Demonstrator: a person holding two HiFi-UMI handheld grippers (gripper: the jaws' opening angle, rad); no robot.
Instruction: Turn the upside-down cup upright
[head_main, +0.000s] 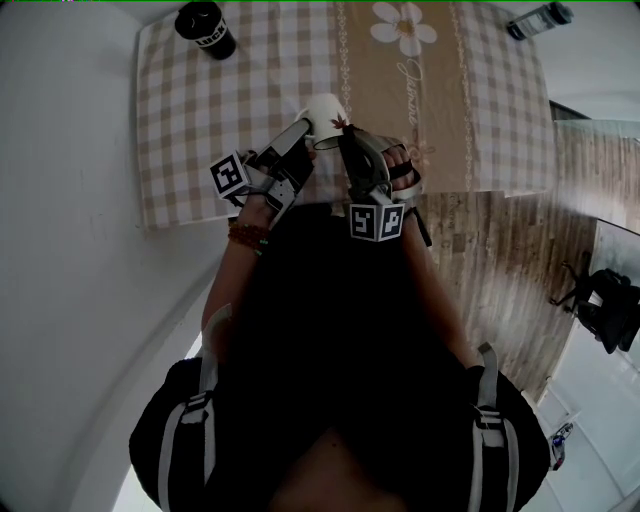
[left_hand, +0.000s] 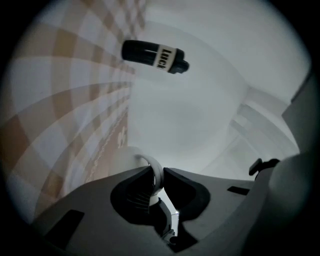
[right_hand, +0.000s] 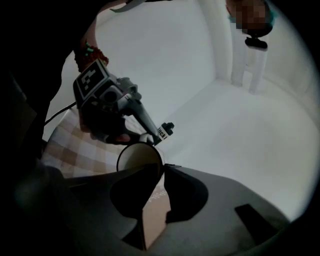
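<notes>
A white cup (head_main: 325, 112) with a small flower print hangs over the front part of the checked tablecloth (head_main: 200, 120), lying roughly on its side. Its open mouth (right_hand: 140, 156) faces the right gripper's camera. My left gripper (head_main: 305, 128) comes in from the left and is shut on the cup's handle (left_hand: 153, 169), which sits between its jaws; the left gripper (left_hand: 161, 172) points slightly upward. My right gripper (head_main: 345, 135) comes in from the right and is shut on the cup's rim (right_hand: 161, 165). The left gripper (right_hand: 146, 134) shows behind the cup in the right gripper view.
A black bottle (head_main: 205, 28) stands at the table's far left corner, also in the left gripper view as a black bottle (left_hand: 155, 55). A grey bottle (head_main: 540, 18) lies at the far right corner. A white wall is on the left, wood floor and a dark chair (head_main: 605, 300) on the right.
</notes>
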